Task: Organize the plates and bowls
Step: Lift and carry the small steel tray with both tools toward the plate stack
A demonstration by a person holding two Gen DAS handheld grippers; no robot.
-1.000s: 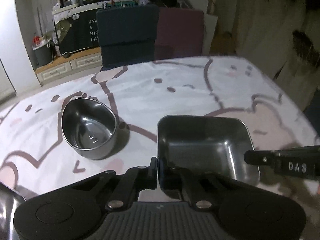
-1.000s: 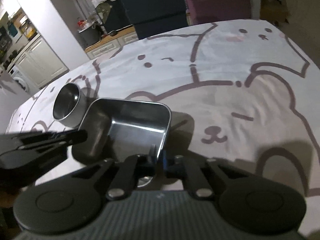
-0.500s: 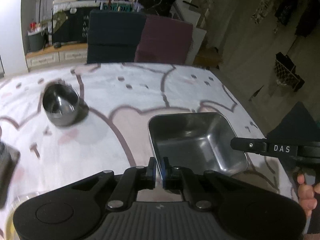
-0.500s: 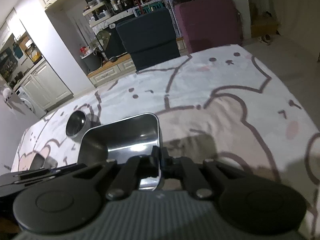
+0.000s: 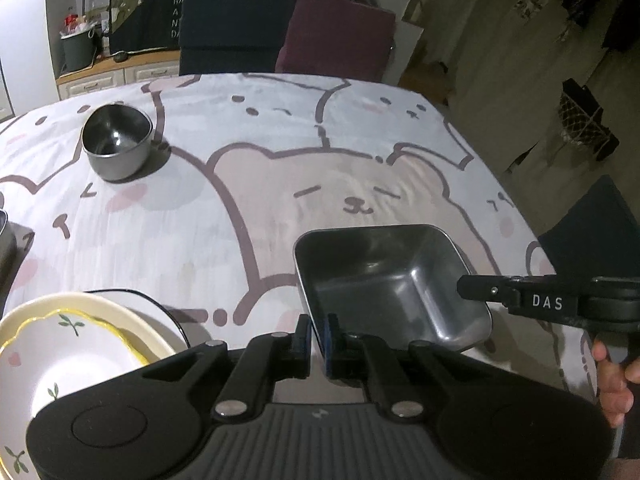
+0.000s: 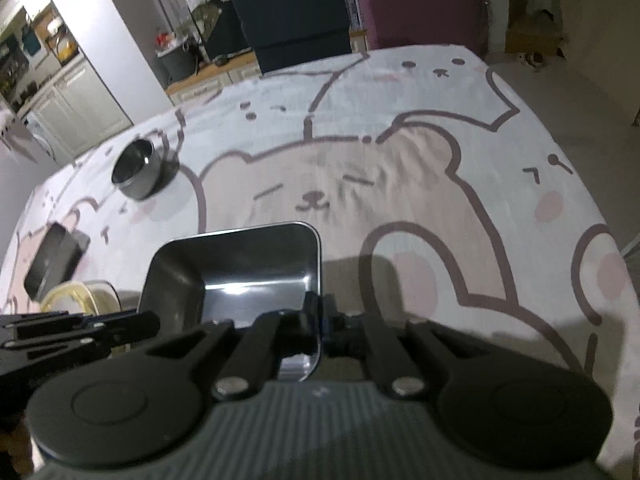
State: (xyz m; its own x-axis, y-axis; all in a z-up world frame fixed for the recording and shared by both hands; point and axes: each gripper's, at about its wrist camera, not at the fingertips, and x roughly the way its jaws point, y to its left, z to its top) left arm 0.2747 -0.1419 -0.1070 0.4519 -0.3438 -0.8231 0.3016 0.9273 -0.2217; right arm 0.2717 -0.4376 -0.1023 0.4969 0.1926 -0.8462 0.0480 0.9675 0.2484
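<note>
The square steel dish sits over the bear-print tablecloth, pinched on opposite rims by the left gripper and right gripper. A round steel bowl stands well apart; floral plates lie nearer left.

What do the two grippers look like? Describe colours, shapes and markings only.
The left gripper is matte black, with two angled linkage bars carrying silver rivets, round discs on each side, a grey ribbed body, and blue pads on the fingertips. The right gripper has the same build. Seen side-on from the left wrist view, it carries white "DAS" lettering. A bare hand shows below it; no sleeve or cables are visible.
</note>
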